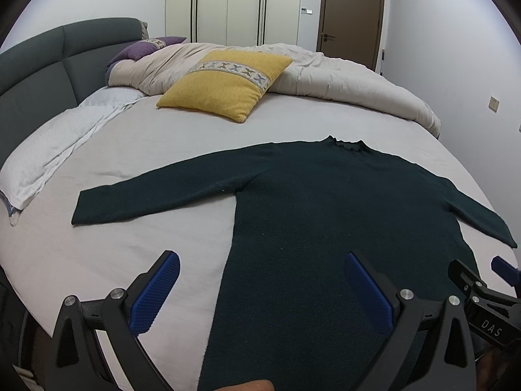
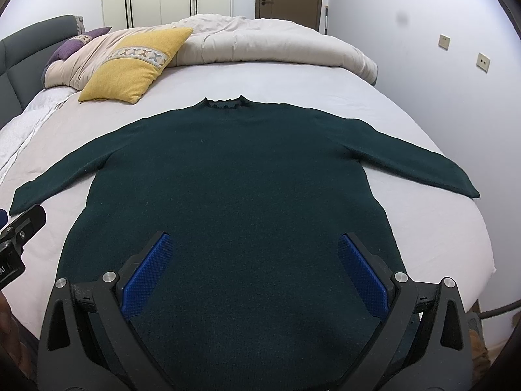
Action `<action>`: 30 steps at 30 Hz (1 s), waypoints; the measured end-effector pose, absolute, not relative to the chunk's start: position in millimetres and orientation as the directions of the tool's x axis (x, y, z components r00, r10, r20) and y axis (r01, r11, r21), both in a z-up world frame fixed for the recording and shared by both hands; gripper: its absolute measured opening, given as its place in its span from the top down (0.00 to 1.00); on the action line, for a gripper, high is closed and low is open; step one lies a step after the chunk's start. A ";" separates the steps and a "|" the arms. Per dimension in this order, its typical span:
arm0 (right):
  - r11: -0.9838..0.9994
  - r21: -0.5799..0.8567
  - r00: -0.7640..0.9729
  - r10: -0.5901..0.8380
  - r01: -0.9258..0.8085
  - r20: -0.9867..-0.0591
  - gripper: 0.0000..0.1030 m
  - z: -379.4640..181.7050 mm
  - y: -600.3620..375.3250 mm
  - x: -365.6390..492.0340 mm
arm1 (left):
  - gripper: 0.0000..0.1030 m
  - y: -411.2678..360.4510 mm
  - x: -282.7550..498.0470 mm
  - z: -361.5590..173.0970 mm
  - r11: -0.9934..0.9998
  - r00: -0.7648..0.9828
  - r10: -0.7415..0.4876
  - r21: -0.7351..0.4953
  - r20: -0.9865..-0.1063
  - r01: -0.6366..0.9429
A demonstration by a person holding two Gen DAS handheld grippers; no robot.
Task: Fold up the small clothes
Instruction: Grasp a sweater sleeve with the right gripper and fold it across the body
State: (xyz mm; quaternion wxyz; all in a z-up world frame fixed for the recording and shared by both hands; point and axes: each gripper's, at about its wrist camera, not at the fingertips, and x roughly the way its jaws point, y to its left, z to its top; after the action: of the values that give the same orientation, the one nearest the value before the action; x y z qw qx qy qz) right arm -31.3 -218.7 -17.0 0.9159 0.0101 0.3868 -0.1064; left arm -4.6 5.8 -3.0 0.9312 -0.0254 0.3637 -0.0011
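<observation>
Dark green sweater [image 2: 228, 179], yellow pillow [image 1: 228, 84] with cross-patterned band, blue textured gripper pads [image 2: 148, 273], grey headboard [image 1: 42, 71].

The left gripper [image 1: 260, 288] is held low with its jaws spread wide, the two blue ribbed pads [image 1: 155, 296] angled outward and nothing between them. The right gripper [image 2: 255, 273] is likewise wide open, its blue pads [image 2: 148, 275] splayed apart and empty. The two grippers sit side by side, close together: each shows at the edge of the other's view, the right gripper's black body at the left camera's lower right.
</observation>
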 end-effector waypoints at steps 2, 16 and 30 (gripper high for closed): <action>0.976 -0.061 0.677 -0.188 0.207 -0.711 0.00 -20.5 -217.6 -31.1 | 0.00 8.3 0.1 -13.6 0.998 0.729 -0.041 -0.069 -0.684 -0.008; 0.840 0.320 0.748 -0.142 0.438 -0.649 0.01 -26.7 -407.7 -49.8 | 0.00 -21.1 38.4 -42.8 0.989 0.624 -0.145 -0.118 -0.768 0.084; 0.272 0.764 0.805 -0.080 0.585 -0.587 0.39 -134.2 -641.1 -100.0 | 0.00 -35.8 89.0 -60.9 0.965 0.592 -0.238 -0.258 -0.770 0.052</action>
State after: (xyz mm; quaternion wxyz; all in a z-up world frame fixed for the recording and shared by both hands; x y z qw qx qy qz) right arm -100.0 -641.1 -134.2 0.7654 0.5629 0.2241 -0.2171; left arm 89.0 -35.8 -60.9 0.8860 -0.1045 0.4443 -0.0818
